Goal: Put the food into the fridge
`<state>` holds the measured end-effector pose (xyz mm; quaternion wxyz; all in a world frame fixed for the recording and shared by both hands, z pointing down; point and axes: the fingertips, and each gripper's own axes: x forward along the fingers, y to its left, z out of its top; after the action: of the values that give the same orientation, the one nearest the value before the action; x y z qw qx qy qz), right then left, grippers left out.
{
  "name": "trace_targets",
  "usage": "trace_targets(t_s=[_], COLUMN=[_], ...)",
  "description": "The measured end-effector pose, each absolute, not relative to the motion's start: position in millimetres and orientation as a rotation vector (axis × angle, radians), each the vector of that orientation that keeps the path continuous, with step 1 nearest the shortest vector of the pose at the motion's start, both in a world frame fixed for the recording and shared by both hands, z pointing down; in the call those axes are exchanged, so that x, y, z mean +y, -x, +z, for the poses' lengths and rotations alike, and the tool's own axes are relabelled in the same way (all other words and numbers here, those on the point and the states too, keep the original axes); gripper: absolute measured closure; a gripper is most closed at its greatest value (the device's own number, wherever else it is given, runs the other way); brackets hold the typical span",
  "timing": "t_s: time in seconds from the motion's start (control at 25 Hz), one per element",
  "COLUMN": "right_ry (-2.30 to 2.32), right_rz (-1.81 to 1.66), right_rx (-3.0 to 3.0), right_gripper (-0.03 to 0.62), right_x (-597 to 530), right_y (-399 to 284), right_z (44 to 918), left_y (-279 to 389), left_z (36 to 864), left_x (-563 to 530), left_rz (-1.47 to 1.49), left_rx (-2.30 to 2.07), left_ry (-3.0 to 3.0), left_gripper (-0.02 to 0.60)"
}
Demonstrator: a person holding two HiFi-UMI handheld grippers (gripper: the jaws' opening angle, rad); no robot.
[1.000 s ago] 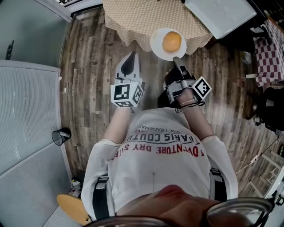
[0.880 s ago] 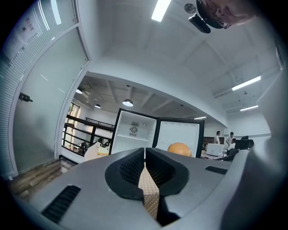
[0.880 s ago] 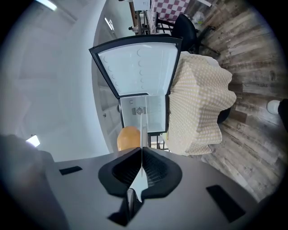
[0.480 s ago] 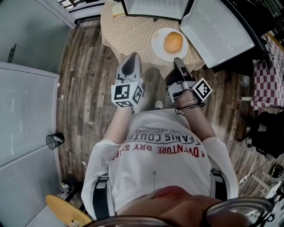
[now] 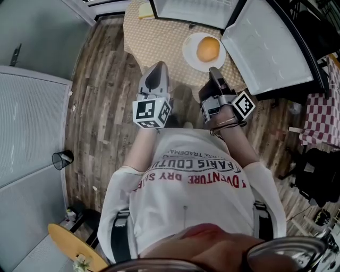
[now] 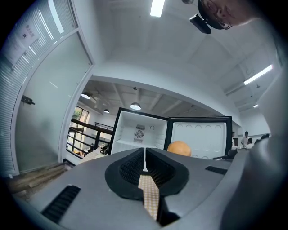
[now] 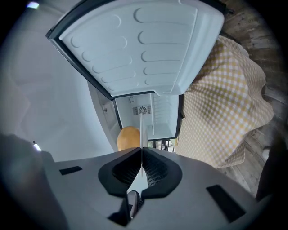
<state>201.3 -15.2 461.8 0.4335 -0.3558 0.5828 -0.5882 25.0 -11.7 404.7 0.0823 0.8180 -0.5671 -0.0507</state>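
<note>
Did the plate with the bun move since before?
Yes. The plate with the bun, held in the right gripper, has gone farther in over the checked table, toward the open fridge.

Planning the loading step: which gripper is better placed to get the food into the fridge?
Right. The right gripper is shut on the rim of the plate carrying the bun, with the open fridge just ahead. The left gripper is shut on nothing.

White shirt [image 5: 191, 178] print, upside down: "PARIS", "DRY"
</note>
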Motion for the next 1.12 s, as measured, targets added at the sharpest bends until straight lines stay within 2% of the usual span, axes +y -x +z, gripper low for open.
trace_targets(t_s=[0.24, 0.8, 1.12], right_ry=[0.904, 1.008, 1.08], right_rz=[-1.468, -1.282, -1.206], right_rx=[1.408, 1.263, 1.157], right_gripper=[0.563, 0.563, 0.563], right_x=[-52.9, -191.9, -240.8], right_y=[-186.9, -148.0, -134.3], right_z=[469.9, 460.3, 465.2], left_y=[-10.8, 19.6, 37.5], left_z=[411.7, 391.9, 394.0], left_x=[-59.2, -246.6, -308.8], left_rz=[-0.141, -0.156, -0.113], left_rx=[-1.657, -1.356, -1.221], left_ry=[-2.453, -2.637, -2.699], left_gripper=[0.554, 0.554, 0.554])
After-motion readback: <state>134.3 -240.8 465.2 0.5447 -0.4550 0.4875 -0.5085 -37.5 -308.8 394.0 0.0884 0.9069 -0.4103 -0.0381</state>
